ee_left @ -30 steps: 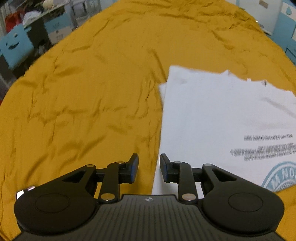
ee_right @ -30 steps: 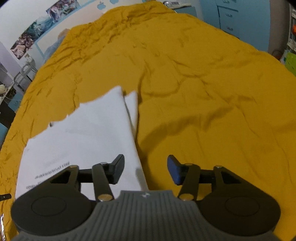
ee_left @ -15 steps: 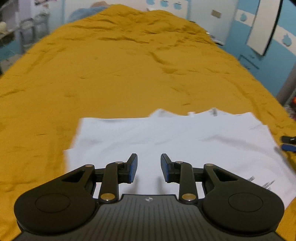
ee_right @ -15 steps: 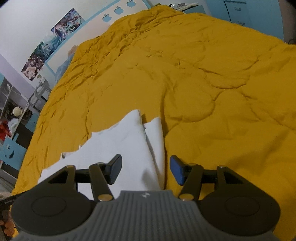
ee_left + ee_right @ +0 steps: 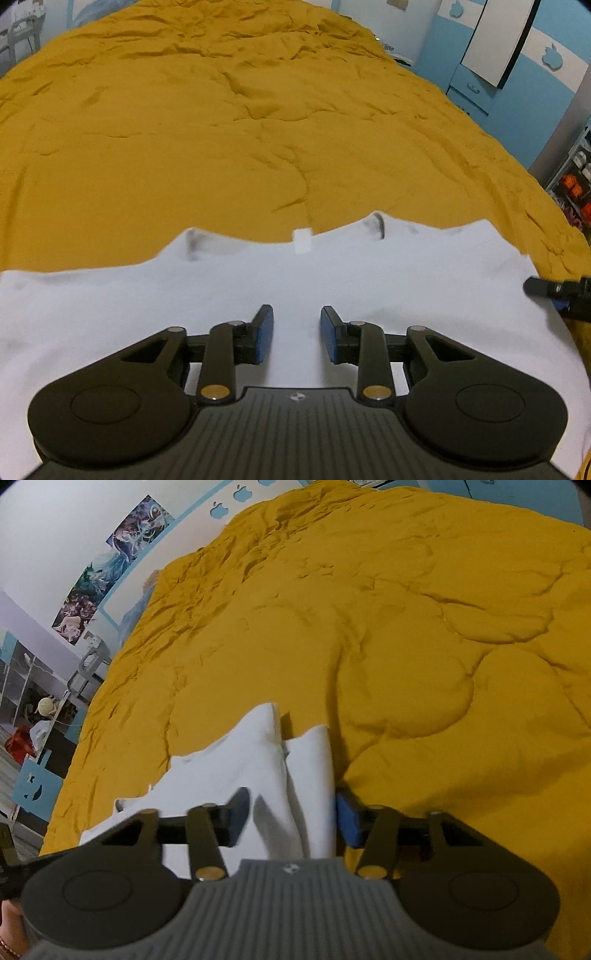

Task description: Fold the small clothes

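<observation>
Left wrist view, smooth white shirt (image 5: pixel 369 280), wrinkled mustard quilt (image 5: pixel 221 129), both fingers parted, gripping nothing.

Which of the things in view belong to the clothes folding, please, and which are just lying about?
Belongs to the job:
white T-shirt
left tool
right tool
yellow bedspread, the folding surface

Just lying about:
posters on the wall
shelves with odds and ends
blue cabinet
</observation>
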Action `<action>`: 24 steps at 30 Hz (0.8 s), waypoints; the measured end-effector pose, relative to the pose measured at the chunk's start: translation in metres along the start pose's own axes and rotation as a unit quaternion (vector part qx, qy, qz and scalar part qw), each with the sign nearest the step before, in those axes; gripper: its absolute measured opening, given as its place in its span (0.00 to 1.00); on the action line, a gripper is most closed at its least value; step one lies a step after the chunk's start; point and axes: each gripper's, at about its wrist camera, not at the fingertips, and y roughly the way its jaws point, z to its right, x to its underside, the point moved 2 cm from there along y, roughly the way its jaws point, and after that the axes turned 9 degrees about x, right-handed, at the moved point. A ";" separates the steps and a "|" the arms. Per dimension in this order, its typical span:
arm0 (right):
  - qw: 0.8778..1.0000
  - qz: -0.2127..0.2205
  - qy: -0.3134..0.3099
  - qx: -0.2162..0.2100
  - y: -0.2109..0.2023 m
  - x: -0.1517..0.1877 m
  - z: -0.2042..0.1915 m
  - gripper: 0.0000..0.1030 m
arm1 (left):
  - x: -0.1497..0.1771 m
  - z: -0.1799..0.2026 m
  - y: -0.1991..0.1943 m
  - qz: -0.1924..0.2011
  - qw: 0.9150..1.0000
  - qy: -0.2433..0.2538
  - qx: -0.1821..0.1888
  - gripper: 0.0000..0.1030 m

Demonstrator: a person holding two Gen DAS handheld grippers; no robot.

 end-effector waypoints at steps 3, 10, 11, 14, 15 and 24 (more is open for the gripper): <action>1.000 0.002 0.009 -0.005 0.008 0.000 0.001 0.29 | -0.006 0.005 0.020 0.000 1.000 -0.017 -0.014 0.34; 1.000 0.004 0.001 0.003 0.017 0.002 -0.002 0.18 | -0.003 0.013 0.039 0.011 0.998 -0.024 -0.059 0.36; 1.000 0.005 -0.005 0.006 0.018 0.001 -0.004 0.17 | -0.001 0.017 0.038 0.014 0.998 -0.017 -0.066 0.36; 1.000 0.010 -0.011 0.008 0.014 -0.001 -0.008 0.11 | -0.001 0.021 0.025 0.025 0.997 0.000 -0.067 0.36; 1.000 0.014 -0.014 0.008 0.010 -0.002 -0.011 0.08 | -0.002 0.019 0.017 0.030 0.998 -0.005 -0.062 0.36; 0.998 0.031 -0.037 -0.037 -0.043 -0.015 -0.078 0.06 | -0.016 -0.020 -0.103 0.095 0.992 0.001 -0.088 0.36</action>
